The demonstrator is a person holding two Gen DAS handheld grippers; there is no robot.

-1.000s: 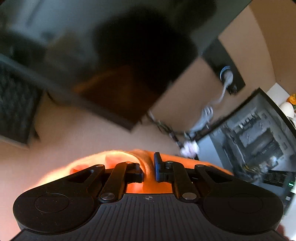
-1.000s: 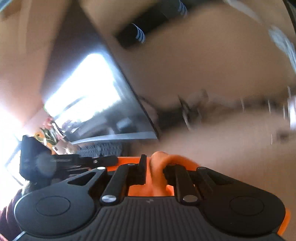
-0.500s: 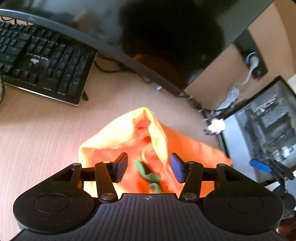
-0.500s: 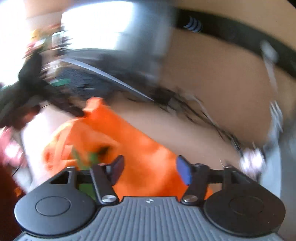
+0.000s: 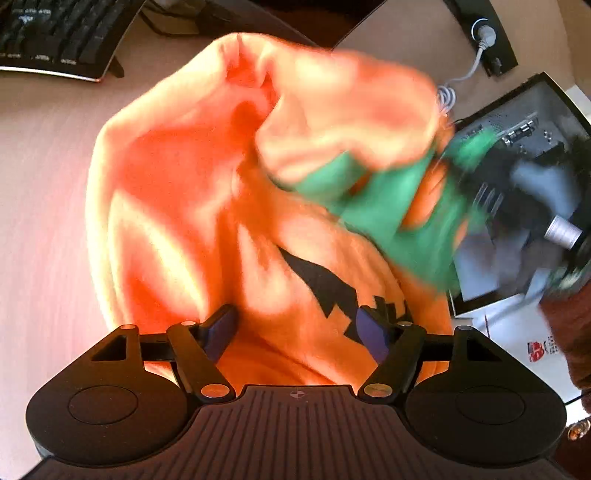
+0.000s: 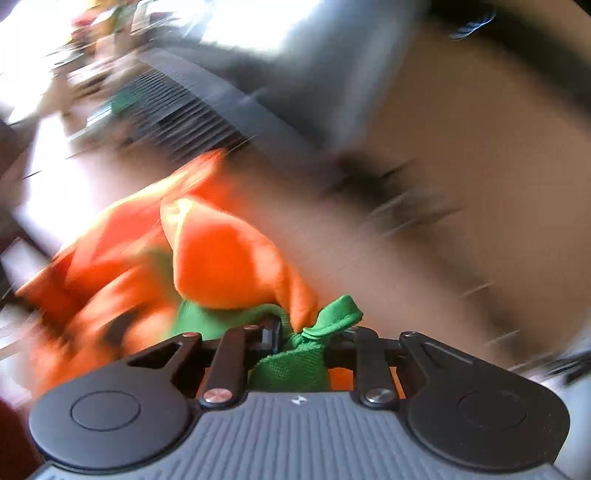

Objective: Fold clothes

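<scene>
An orange garment (image 5: 192, 206) with a black print and green trim (image 5: 391, 199) lies bunched on the light wooden desk (image 5: 40, 192). My left gripper (image 5: 297, 328) hovers over its near edge, jaws opening, the blue pads apart and not pressing the cloth beneath them. In the right wrist view the same orange garment (image 6: 221, 258) trails off to the left, blurred. My right gripper (image 6: 306, 338) is closing and its jaws pinch the green trim (image 6: 295, 362), which bunches up between them.
A black keyboard (image 5: 55, 33) sits at the far left of the desk, with a monitor base behind it. An open computer case (image 5: 517, 177) stands at the right, and a white cable (image 5: 465, 74) runs to a black box. A dark red sleeve (image 5: 569, 332) shows at the right edge.
My left gripper let go of the orange cloth, opened wide and dropped closer to the desk. My right gripper released, opened, rolled, then closed on the green trim. The garment now lies spread wider.
</scene>
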